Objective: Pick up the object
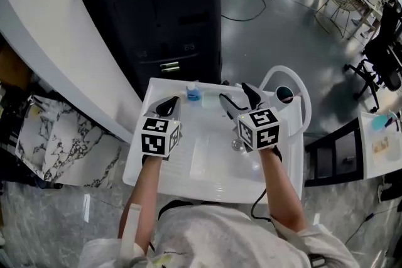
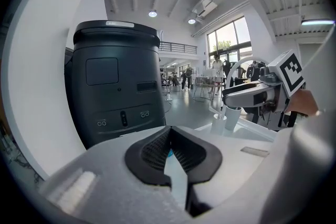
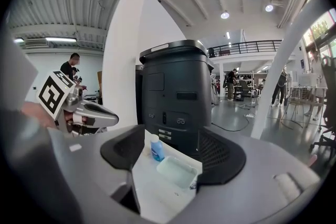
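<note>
A small blue bottle [image 1: 193, 94] stands upright at the far edge of the white table [image 1: 162, 88]. In the right gripper view the bottle [image 3: 156, 148] shows between the wide jaws, some way ahead. My right gripper [image 1: 235, 94] is open and empty, just right of the bottle. My left gripper [image 1: 168, 105] hovers just left of and nearer than the bottle, jaws pressed together with nothing in them. Through the left gripper [image 2: 169, 136] only a sliver of blue shows. Each gripper sees the other: the right gripper [image 2: 247, 96] and the left gripper [image 3: 92, 110].
A shallow clear tray [image 1: 210, 157] lies mid-table, under the right gripper. A white cup [image 1: 284, 95] stands at the table's far right beside a curved white handle [image 1: 295, 75]. A tall black machine [image 1: 157, 22] stands right behind the table; a white wall [image 1: 56, 53] runs along the left.
</note>
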The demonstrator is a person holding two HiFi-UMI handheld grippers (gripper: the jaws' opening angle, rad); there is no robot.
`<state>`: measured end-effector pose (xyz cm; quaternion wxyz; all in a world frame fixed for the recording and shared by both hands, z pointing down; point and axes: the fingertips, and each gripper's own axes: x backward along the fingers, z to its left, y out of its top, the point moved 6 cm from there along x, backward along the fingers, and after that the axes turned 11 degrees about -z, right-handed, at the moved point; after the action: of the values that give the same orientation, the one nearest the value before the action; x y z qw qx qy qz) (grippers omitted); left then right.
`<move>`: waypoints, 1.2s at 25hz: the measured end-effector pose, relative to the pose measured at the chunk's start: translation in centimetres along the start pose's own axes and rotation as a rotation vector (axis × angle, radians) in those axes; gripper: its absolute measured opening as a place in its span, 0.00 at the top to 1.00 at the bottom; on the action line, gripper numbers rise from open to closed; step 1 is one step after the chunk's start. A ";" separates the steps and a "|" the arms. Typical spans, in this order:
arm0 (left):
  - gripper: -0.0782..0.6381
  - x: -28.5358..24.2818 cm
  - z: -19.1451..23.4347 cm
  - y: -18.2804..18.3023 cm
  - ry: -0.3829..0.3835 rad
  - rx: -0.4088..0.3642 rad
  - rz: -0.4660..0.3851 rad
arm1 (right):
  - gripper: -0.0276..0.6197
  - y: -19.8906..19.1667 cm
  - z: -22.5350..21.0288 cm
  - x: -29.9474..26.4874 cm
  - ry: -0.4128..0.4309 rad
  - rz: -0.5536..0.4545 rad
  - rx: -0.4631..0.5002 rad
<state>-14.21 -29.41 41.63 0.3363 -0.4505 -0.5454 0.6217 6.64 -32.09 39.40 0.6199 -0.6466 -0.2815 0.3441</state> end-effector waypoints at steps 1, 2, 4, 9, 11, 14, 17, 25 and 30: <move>0.89 -0.2 0.2 -0.1 -0.005 0.002 0.002 | 0.50 -0.1 0.0 -0.1 0.002 0.002 0.003; 0.89 -0.4 0.3 -0.2 -0.011 0.002 0.004 | 0.50 -0.2 0.1 -0.2 0.006 0.003 0.007; 0.89 -0.9 0.6 -0.2 -0.027 -0.002 0.003 | 0.50 -0.3 0.1 -0.6 0.015 0.007 0.017; 0.89 -1.8 1.9 0.1 -0.079 -0.011 -0.005 | 0.50 -0.5 0.7 -1.7 0.019 0.041 0.056; 0.89 -2.1 2.6 0.0 -0.096 -0.014 -0.006 | 0.50 -0.8 1.1 -2.2 0.021 0.062 0.078; 0.89 -2.4 3.4 -0.3 -0.117 -0.014 -0.006 | 0.50 -1.3 1.4 -3.0 0.024 0.097 0.108; 0.89 -2.8 4.0 -0.7 -0.138 -0.011 -0.004 | 0.50 -1.8 1.5 -3.7 0.025 0.134 0.126; 0.89 -3.3 4.4 -1.4 -0.181 0.004 -0.005 | 0.51 -4.0 2.2 -5.3 0.149 0.299 0.298; 0.89 -3.3 4.5 -1.9 -0.190 0.005 0.000 | 0.51 -5.8 2.3 -6.1 0.204 0.382 0.360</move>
<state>-17.36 -33.77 44.10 0.2844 -0.3886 -0.5732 0.6630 1.43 -35.11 45.80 0.6738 -0.5987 -0.0251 0.4325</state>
